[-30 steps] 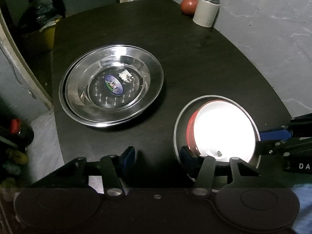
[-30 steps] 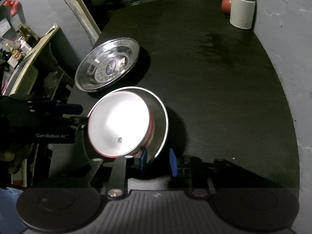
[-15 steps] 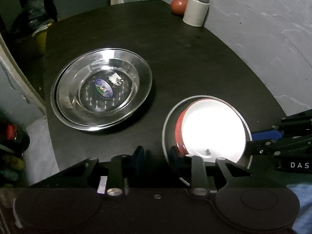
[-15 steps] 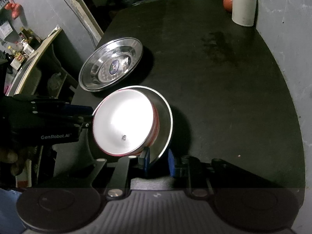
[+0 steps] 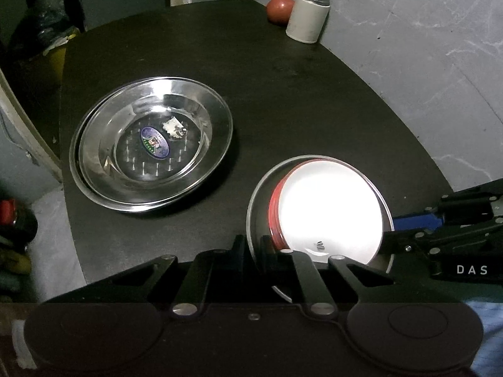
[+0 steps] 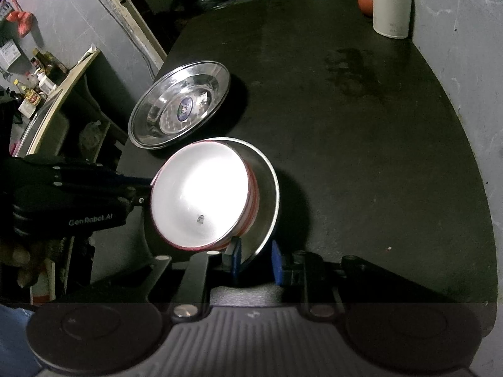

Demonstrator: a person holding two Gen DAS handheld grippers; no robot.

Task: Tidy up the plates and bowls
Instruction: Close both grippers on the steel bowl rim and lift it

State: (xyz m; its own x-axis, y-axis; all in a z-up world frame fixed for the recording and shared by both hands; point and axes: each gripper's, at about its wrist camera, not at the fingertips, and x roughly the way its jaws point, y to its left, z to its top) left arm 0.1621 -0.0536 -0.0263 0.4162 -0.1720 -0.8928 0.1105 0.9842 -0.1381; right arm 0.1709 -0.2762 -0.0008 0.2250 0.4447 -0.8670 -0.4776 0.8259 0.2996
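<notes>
We held the round steel bowl (image 5: pixel 256 220) — with a white, red-rimmed bowl (image 5: pixel 327 216) nested inside — near the dark table's (image 5: pixel 283 100) front edge. Our left gripper (image 5: pixel 251 251) had clamped its rim; our right gripper (image 6: pixel 254 260) straddled the opposite rim — whether it gripped we could not tell. The stacked shiny steel plates (image 5: pixel 151 144) lay just beside.

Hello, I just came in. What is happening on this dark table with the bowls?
A person works with two handheld grippers on a steel bowl that has a red-and-white bowl nested inside it. The left gripper is shut on the steel bowl's near rim. The right gripper has that bowl's rim between its blue pads, though contact is unclear. The steel plates, apparently two stacked, sit apart on the table. A white canister and a red fruit stand at the far edge.
</notes>
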